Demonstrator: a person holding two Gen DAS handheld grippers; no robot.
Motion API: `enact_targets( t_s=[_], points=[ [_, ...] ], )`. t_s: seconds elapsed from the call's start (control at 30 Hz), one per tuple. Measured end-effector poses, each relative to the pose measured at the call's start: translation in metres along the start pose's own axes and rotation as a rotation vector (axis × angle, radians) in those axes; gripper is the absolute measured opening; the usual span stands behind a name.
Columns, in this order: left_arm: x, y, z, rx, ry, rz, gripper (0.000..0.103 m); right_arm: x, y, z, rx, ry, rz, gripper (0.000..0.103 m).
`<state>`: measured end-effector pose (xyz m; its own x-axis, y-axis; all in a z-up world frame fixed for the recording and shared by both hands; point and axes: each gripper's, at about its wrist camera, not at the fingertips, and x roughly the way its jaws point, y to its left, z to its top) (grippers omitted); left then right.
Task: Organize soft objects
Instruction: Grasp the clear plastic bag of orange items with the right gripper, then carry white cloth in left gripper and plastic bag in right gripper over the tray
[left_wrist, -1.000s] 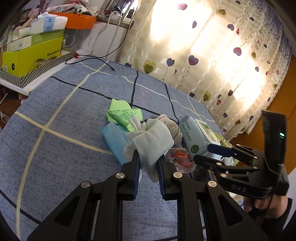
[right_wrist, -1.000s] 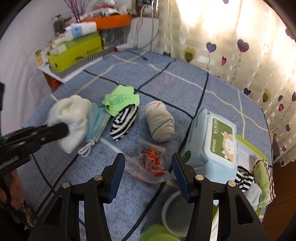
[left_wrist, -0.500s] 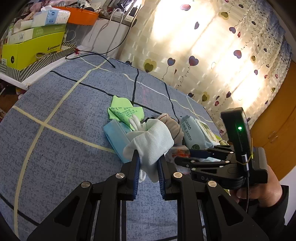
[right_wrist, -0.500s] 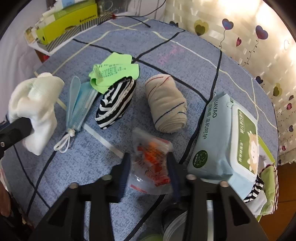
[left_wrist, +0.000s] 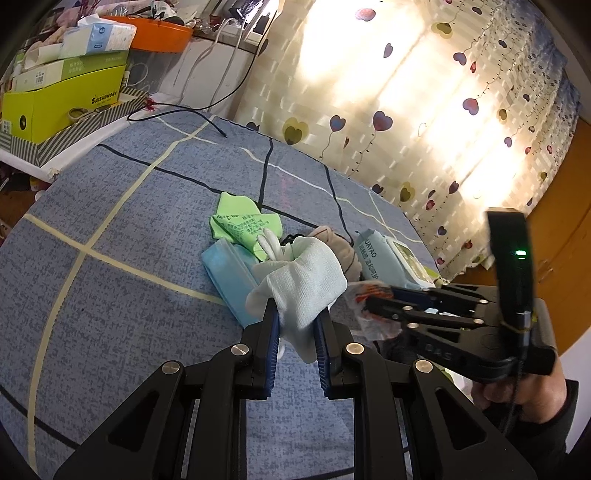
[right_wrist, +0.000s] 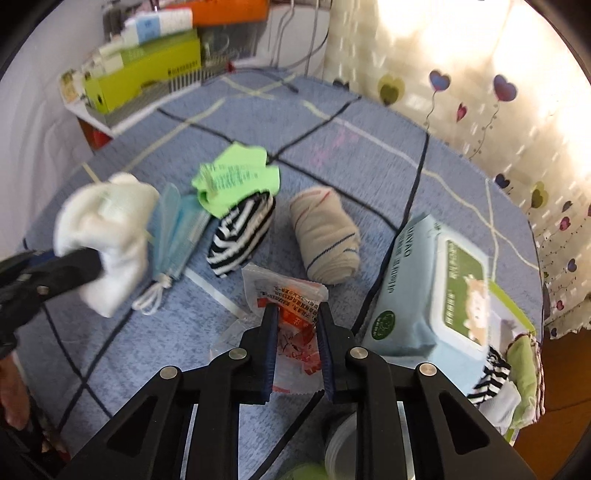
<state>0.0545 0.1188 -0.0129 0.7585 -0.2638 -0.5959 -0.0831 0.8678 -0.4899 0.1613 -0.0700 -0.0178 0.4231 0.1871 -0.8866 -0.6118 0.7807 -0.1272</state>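
Observation:
My left gripper (left_wrist: 295, 314) is shut on a white sock bundle (left_wrist: 301, 282) and holds it above the blue checked bedspread (left_wrist: 122, 295). From the right wrist view the same white sock bundle (right_wrist: 107, 225) hangs at the left. My right gripper (right_wrist: 294, 314) is closing its jaws on a clear plastic packet with red print (right_wrist: 286, 295), and its pads press the packet's sides. On the bedspread lie a striped black-and-white sock roll (right_wrist: 242, 236), a beige sock roll (right_wrist: 325, 236), a green sock with a label (right_wrist: 236, 177) and a blue face mask (right_wrist: 177, 229).
A pack of wet wipes (right_wrist: 432, 288) lies right of the packet, beside a green box with more socks (right_wrist: 517, 369). A white round container (right_wrist: 340, 443) sits under my right gripper. Yellow-green boxes (left_wrist: 55, 103) and an orange tray (left_wrist: 159, 33) stand on a shelf beyond the bed.
My right gripper came down over the clear packet and closed from wide open onto it. The left gripper kept still with the white sock bundle.

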Motion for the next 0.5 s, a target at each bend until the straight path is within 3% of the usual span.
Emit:
enact_targets(
  t_s=[0.5],
  points=[
    [-0.016,-0.044,-0.007,0.069,-0.024,0.027,0.019,-0.084,-0.006,-0.044,0.086,-0.216,0.053,0.019]
  ],
)
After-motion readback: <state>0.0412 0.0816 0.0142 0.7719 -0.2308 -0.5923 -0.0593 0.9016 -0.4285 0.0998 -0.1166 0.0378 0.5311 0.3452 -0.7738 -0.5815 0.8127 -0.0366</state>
